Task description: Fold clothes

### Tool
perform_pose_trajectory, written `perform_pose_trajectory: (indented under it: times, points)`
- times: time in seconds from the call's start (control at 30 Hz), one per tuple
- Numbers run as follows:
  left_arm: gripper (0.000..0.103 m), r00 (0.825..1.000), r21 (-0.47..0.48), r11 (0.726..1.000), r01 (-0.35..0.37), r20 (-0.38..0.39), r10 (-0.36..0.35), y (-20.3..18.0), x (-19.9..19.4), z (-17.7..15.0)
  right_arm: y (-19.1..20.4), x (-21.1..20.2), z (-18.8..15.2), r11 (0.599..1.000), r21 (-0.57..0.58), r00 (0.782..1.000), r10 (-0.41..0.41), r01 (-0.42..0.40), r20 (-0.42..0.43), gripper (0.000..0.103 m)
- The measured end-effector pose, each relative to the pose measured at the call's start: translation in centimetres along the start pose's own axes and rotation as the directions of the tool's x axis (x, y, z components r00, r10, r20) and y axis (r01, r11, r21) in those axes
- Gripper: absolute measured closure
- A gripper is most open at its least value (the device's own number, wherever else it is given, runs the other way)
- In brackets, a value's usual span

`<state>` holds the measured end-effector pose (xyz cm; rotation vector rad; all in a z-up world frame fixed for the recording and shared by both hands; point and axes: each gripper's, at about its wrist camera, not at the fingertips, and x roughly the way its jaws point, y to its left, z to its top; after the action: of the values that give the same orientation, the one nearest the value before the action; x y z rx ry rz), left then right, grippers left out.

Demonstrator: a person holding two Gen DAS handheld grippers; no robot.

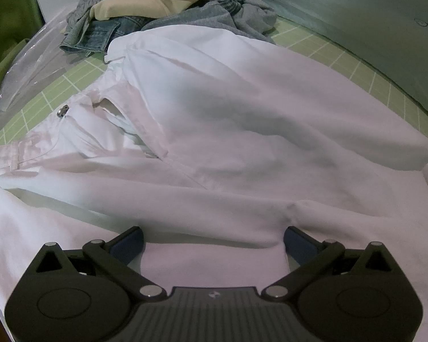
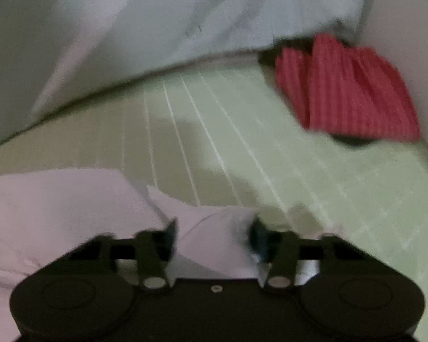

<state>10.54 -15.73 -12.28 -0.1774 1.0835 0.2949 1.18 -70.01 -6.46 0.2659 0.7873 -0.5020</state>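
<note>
White trousers (image 1: 228, 142): spread on the green mat (image 1: 328, 57), long axis left-right, waistband left. Left gripper (image 1: 213, 240): jaws wide, directly over cloth. Right gripper (image 2: 213, 232): half-open, trouser cloth between the jaws; grip uncertain. Far edge: clothes pile (image 1: 162, 11).

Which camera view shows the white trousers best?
The left wrist view: the white trousers lie spread there, with waistband and button visible. The right wrist view is blurred and shows only a bunched white part between the right gripper's fingers.
</note>
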Motion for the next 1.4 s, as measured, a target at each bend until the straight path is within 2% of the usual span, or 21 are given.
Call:
perform_pose_trajectory:
  times: [0.03, 0.13, 0.2, 0.3, 0.37, 0.4, 0.43, 0.5, 0.53, 0.6, 0.67, 0.77, 0.87, 1.0, 1.13, 1.23, 1.27, 1.3, 1.33, 1.4]
  points:
    - [0.0, 1.0, 0.001, 1.0, 0.001, -0.001, -0.001, 0.0, 0.0, 0.0, 0.0, -0.4, 0.6, 1.0, -0.009, 1.0, 0.007, -0.007, 0.03, 0.076]
    - [0.0, 1.0, 0.002, 1.0, 0.002, -0.003, -0.002, 0.0, 0.0, 0.1, 0.3, -1.8, 3.4, 0.999, -0.042, 0.989, 0.014, -0.008, 0.146, 0.077]
    - [0.0, 1.0, 0.004, 1.0, 0.003, -0.002, -0.003, 0.1, -0.1, 0.0, 0.6, -2.6, 5.9, 0.999, -0.051, 0.97, 0.021, -0.009, 0.243, 0.077]
    - [0.0, 1.0, 0.005, 1.0, 0.004, 0.002, -0.004, 0.2, -0.1, -0.1, 0.7, -1.4, 8.3, 1.0, -0.005, 0.954, -0.011, 0.013, 0.298, 0.075]
    - [0.0, 1.0, 0.005, 1.0, 0.005, 0.006, -0.005, 0.2, -0.1, -0.2, 0.8, -0.5, 9.7, 0.999, 0.03, 0.944, -0.036, 0.028, 0.329, 0.058]
    - [0.0, 1.0, 0.005, 1.0, 0.005, 0.009, -0.005, 0.3, -0.1, -0.2, 0.8, 0.0, 10.5, 0.998, 0.047, 0.938, -0.049, 0.035, 0.344, 0.04]
    - [0.0, 1.0, 0.006, 1.0, 0.005, 0.011, -0.005, 0.3, -0.1, -0.3, 0.9, 0.5, 11.2, 0.997, 0.065, 0.931, -0.062, 0.041, 0.359, 0.034]
    - [0.0, 1.0, 0.006, 1.0, 0.005, 0.017, -0.006, 0.3, -0.2, -0.3, 0.9, 1.4, 12.7, 0.994, 0.1, 0.918, -0.088, 0.053, 0.387, 0.033]
    - [0.0, 1.0, 0.006, 1.0, 0.006, 0.019, -0.006, 0.4, -0.2, -0.4, 0.2, 1.5, 12.5, 0.988, 0.148, 0.92, -0.105, 0.052, 0.378, 0.028]
    - [0.0, 1.0, 0.006, 1.0, 0.006, 0.024, -0.006, 0.4, -0.3, -0.5, -1.9, 1.7, 10.4, 0.962, 0.269, 0.942, -0.138, 0.053, 0.307, 0.022]
    - [0.0, 1.0, 0.006, 1.0, 0.005, 0.027, -0.005, 0.4, -0.3, -0.5, -4.1, 1.8, 8.3, 0.92, 0.387, 0.961, -0.161, 0.063, 0.226, 0.022]
    - [0.0, 1.0, 0.005, 1.0, 0.004, 0.026, -0.004, 0.4, -0.3, -0.4, -5.7, 2.6, 5.0, 0.885, 0.459, 0.986, -0.136, 0.077, 0.098, 0.022]
    - [0.0, 1.0, 0.005, 1.0, 0.004, 0.026, -0.005, 0.4, -0.3, -0.4, -5.9, 3.4, 2.9, 0.875, 0.477, 0.994, -0.106, 0.079, 0.03, 0.022]
    - [0.0, 1.0, 0.006, 1.0, 0.005, 0.026, -0.005, 0.4, -0.3, -0.4, -5.2, 5.0, 2.1, 0.874, 0.479, 0.996, -0.083, 0.081, -0.017, 0.022]
    - [0.0, 1.0, 0.007, 1.0, 0.005, 0.027, -0.006, 0.5, -0.3, -0.5, -4.3, 6.9, 3.3, 0.912, 0.387, 0.99, -0.136, 0.134, -0.023, 0.022]
    - [0.0, 1.0, 0.007, 1.0, 0.006, 0.029, -0.006, 0.5, -0.3, -0.5, -4.7, 7.9, 4.2, 0.917, 0.365, 0.987, -0.157, 0.158, -0.034, 0.022]
    - [0.0, 1.0, 0.007, 1.0, 0.006, 0.03, -0.006, 0.5, -0.3, -0.5, -4.7, 8.0, 4.5, 0.92, 0.359, 0.987, -0.153, 0.157, -0.039, 0.022]
    - [0.0, 0.999, 0.007, 1.0, 0.006, 0.032, -0.006, 0.5, -0.3, -0.5, -4.7, 8.1, 4.8, 0.923, 0.352, 0.988, -0.149, 0.155, -0.044, 0.035]
    - [0.0, 0.999, 0.006, 1.0, 0.006, 0.033, -0.006, 0.5, -0.3, -0.5, -4.7, 8.2, 5.2, 0.929, 0.345, 0.99, -0.128, 0.138, -0.051, 0.062]
    - [0.0, 0.999, 0.006, 1.0, 0.006, 0.035, -0.007, 0.5, -0.3, -0.5, -4.6, 8.3, 5.9, 0.937, 0.336, 0.995, -0.079, 0.097, -0.069, 0.097]
